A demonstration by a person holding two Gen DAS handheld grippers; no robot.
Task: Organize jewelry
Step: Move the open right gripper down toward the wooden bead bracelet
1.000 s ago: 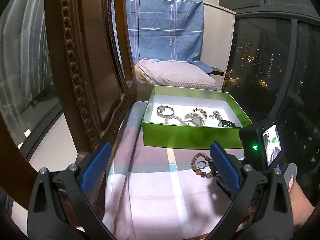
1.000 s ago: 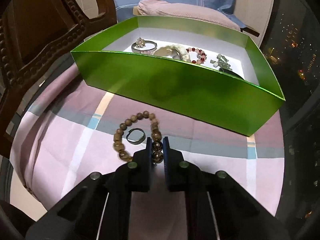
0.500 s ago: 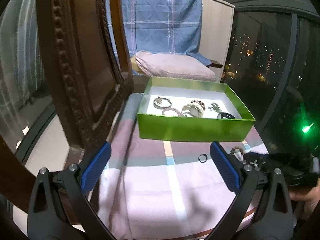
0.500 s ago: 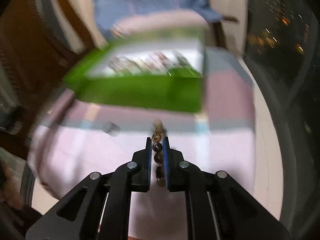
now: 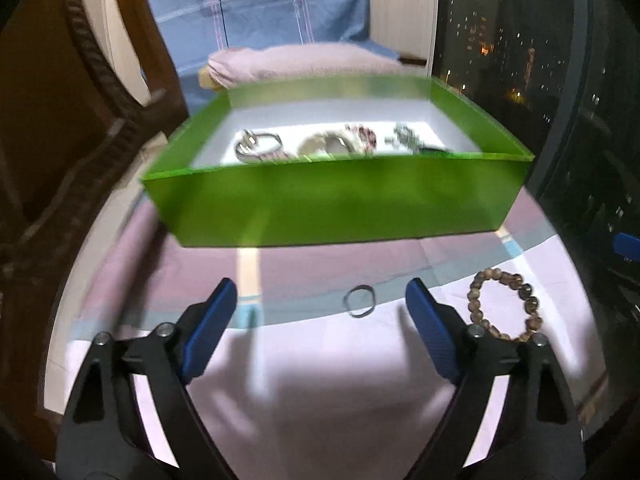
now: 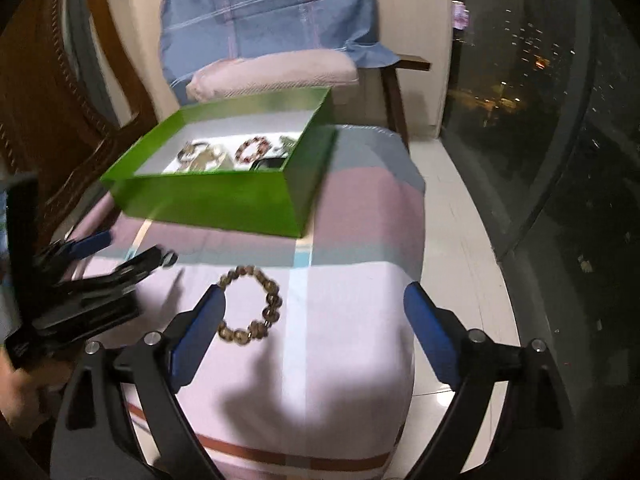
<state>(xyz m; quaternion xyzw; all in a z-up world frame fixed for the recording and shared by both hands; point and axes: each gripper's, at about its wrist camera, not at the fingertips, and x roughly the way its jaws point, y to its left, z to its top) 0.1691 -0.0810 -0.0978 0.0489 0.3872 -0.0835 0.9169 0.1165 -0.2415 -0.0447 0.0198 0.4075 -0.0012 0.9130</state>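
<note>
So the green box (image 5: 336,200) sits on a cloth-covered surface (image 5: 320,360) with pink and grey stripes, and there's already a pile of jewelry inside on its white floor — a silver bangle (image 5: 258,146) at the left, a red beaded bracelet (image 6: 252,148) further right, plus a few other bits too blurry to name.

Two pieces are out on the cloth in front of the box. A small dark ring (image 5: 360,300) lies flat, and a brown bead bracelet (image 6: 250,306) lies to its right, well apart from it and from the box.

The left gripper (image 5: 320,312) has its blue pads spread wide but is closing in. The ring sits between them, a little ahead of the tips and nearer the right pad, and nothing is touching it. The bead bracelet is off to the right, outside that gripper.

The right gripper (image 6: 314,320) is opening up — pads far apart, nothing pinched. The bead bracelet lies on the cloth just by its left pad (image 6: 198,332), free of both pads. In the right wrist view the left gripper pokes in from the left edge, pretty motion-blurred.

A pink cushion (image 6: 276,72) and a blue checked cloth (image 6: 264,4) sit behind the box.
</note>
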